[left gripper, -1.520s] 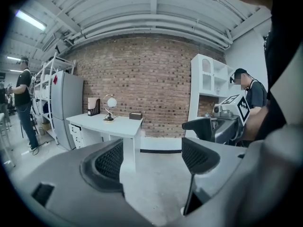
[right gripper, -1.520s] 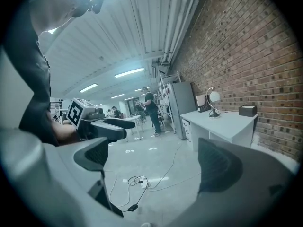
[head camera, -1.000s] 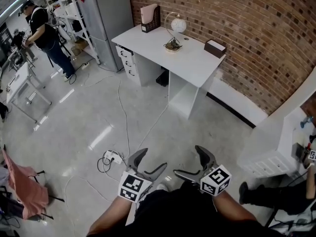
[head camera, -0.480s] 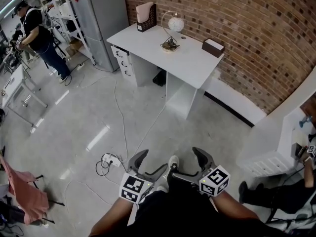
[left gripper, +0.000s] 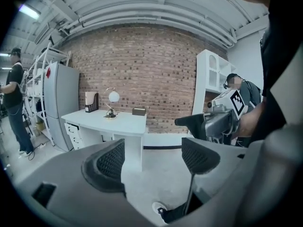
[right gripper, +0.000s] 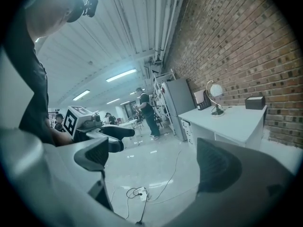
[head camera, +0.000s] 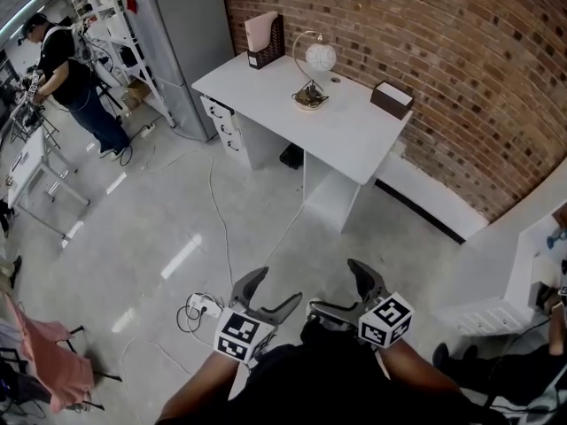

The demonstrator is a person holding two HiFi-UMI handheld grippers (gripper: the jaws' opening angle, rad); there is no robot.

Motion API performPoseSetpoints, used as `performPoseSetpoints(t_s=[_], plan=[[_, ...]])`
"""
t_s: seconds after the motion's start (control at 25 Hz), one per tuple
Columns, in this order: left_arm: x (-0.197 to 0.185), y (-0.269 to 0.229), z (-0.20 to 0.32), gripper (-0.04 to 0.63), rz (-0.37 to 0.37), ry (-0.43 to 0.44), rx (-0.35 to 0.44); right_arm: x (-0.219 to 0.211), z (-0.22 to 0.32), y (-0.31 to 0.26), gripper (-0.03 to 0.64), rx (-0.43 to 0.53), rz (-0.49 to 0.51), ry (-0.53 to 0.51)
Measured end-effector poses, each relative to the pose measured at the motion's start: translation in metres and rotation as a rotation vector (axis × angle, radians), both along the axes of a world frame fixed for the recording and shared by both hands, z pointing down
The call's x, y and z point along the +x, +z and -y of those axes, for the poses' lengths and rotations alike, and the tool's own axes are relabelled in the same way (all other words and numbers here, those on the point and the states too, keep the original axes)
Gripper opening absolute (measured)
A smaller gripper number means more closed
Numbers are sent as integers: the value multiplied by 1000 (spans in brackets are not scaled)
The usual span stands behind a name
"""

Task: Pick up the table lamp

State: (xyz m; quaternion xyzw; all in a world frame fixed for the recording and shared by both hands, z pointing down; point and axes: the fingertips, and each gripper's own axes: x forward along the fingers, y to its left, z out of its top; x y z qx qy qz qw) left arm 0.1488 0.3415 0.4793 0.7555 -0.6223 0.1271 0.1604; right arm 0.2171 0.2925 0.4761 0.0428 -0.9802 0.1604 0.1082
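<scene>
White desk (head camera: pixel 354 135): well ahead of both grippers, across open floor, against the brick wall (head camera: pixel 443 34).
Lamp (head camera: pixel 320 57): on the desk's far half, towards the wall; touches neither gripper.
Lamp axis: upright, round base on the desktop, thin arched stem, white globe on top.
Lamp neighbours: file holder (head camera: pixel 266 35) at the corner to its left, dark box (head camera: pixel 391 98) to its right, both apart from it.
Left gripper (head camera: pixel 279 286): jaws apart, nothing between them but floor, held low near the body.
Right gripper (head camera: pixel 335 289): jaws apart, empty, just beside the left one at the same height.
Direction to lamp: straight ahead and far off, roughly in line with the gap between the two grippers.
Left gripper view: lamp (left gripper: pixel 111 100) small, above and left of the jaw gap, so the gripper points right of it.
Right gripper view: lamp (right gripper: pixel 215 96) above the right-hand jaw, so the gripper points left of it.
Nearer gripper: cannot tell; the lamp sits about midway, so either could take it.
Stage: approach, pick not begun, likely a walk to the desk first.
Grip guess: stem or base looks the likeliest hold, globe looks fragile.
Floor hazard: power strip (head camera: pixel 202 305) and cable just left of the left gripper, and the cable runs on towards the desk.
</scene>
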Motion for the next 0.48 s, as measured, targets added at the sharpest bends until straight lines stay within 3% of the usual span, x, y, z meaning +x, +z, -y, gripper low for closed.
performPoseSetpoints(t_s=[0.24,0.48], plan=[[-37,-22,70,373,21,-19,39,-36,63,-16,584,16,20,-18],[-56,-12,118,373,15,-43,11,-60,121,-14,581,11,26,-30]])
